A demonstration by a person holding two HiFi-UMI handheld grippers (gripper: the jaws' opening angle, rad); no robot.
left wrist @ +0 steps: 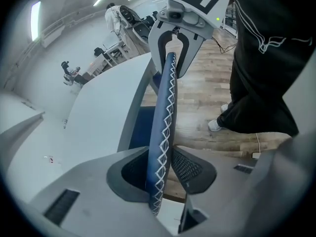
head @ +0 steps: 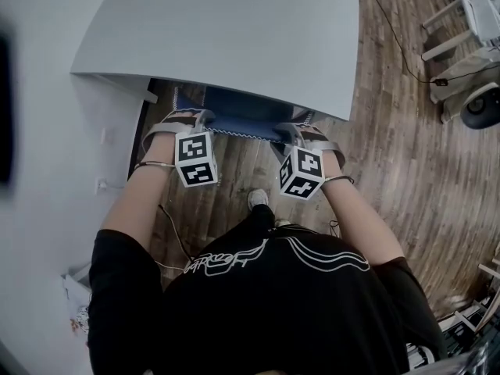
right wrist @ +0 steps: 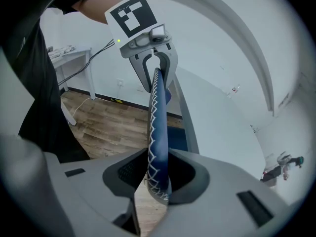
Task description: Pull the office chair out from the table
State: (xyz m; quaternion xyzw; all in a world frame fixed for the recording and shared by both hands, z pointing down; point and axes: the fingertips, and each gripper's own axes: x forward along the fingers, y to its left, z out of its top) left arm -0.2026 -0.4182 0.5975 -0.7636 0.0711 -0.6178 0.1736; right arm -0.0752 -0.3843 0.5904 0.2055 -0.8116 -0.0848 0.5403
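- 6 o'clock in the head view, nearest: the person's black shirt (head: 273, 303). Just past it I see one shoe (head: 258, 199) on the wood floor (head: 391, 162).
- Left gripper (head: 190, 118) at 11 o'clock of centre, right gripper (head: 301, 133) at 1 o'clock. Both point steeply down, side by side and apart.
- Left gripper view: jaws clamped on the top edge of the chair (head: 242, 121) back, blue with white zigzag stitching. The edge runs off toward 12 o'clock, where the right gripper straddles it.
- Right gripper view: jaws likewise clamped on that edge, pads on both faces. The left gripper sits on the edge at 12 o'clock.
- Chair is tucked under the table (head: 234, 30). Only a blue strip of the back shows at the table's near edge, between the grippers.
- Table is grey with a curved near edge and fills 12 o'clock.
- 2 o'clock, farthest: a thin cable (head: 394, 49) across the floor, and white frames (head: 469, 22) at the edge.
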